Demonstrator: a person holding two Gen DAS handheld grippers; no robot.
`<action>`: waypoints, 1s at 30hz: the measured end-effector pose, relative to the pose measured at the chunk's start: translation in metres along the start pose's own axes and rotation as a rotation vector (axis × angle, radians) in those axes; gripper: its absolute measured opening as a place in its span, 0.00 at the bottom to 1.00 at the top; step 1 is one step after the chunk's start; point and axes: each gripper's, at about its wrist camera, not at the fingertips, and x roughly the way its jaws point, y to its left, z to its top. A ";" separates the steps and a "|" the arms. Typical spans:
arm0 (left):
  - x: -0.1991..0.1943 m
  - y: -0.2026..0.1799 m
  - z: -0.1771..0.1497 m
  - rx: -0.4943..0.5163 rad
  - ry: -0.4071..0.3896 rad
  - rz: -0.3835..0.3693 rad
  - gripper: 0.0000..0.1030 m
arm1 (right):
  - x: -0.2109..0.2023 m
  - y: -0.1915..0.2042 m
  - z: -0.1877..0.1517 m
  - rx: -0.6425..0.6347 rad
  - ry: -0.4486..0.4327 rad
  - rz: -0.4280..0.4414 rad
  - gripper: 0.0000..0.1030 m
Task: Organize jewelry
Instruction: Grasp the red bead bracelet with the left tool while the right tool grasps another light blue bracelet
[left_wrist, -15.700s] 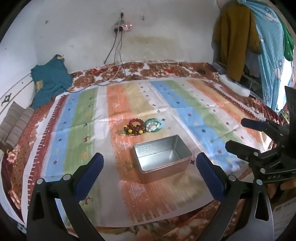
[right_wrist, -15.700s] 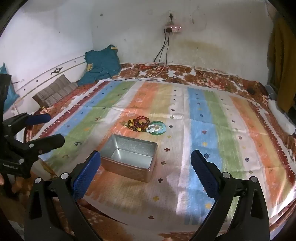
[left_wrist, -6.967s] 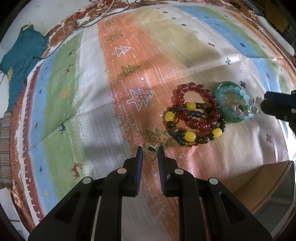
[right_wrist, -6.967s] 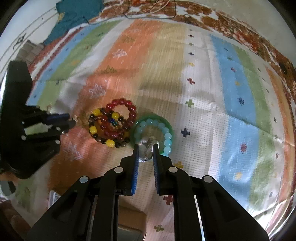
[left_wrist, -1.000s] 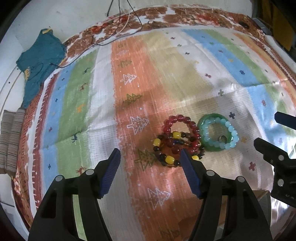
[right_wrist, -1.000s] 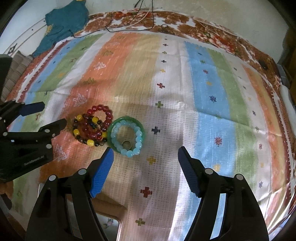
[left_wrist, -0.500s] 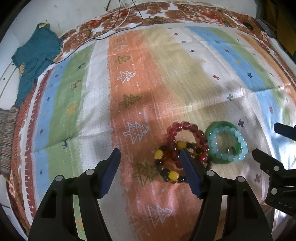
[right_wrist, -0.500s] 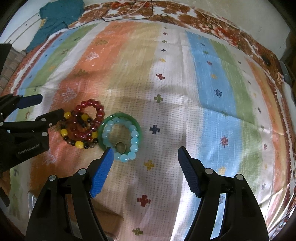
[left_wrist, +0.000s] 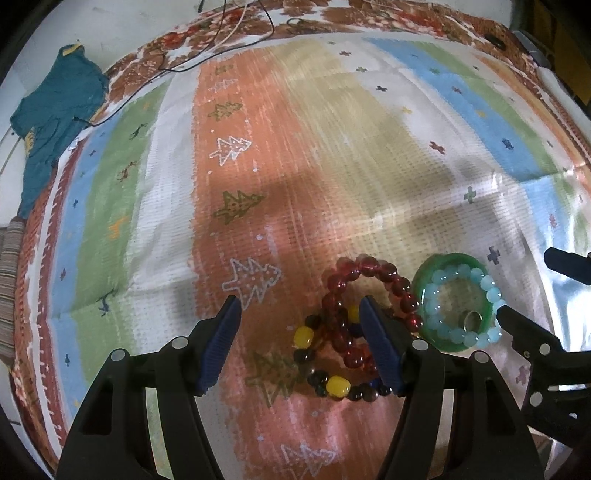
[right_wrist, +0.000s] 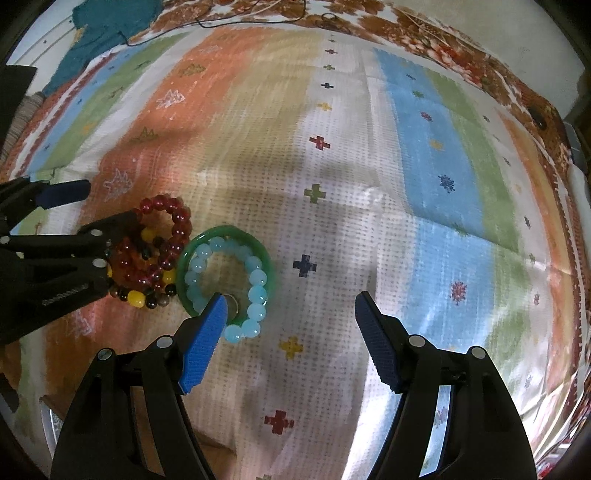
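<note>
A home bedroom: striped bedspread (left_wrist: 332, 147), teal garment (left_wrist: 51, 122) by the wall

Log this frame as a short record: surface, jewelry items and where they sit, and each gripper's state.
surface: striped patterned cloth spread over a bed
item 1: dark red glass-bead bracelet, tangled with a brown-and-yellow bead bracelet
item 2: solid green bangle, just right of the red beads
item 3: pale blue bead bracelet, lying on and inside the bangle
item 4: small metal ring, inside the bangle
left gripper: open, empty, low over the bead cluster
right gripper: open, empty, left finger over the bangle's near edge
</note>
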 end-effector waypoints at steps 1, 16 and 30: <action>0.004 -0.002 0.001 0.004 0.010 -0.003 0.64 | 0.001 0.000 0.001 -0.002 0.001 0.001 0.68; 0.014 -0.014 0.001 0.031 0.024 -0.014 0.13 | 0.014 0.008 -0.001 -0.045 0.032 0.056 0.12; -0.031 -0.012 -0.008 -0.001 -0.018 -0.052 0.12 | -0.023 0.012 -0.005 -0.048 -0.073 0.064 0.12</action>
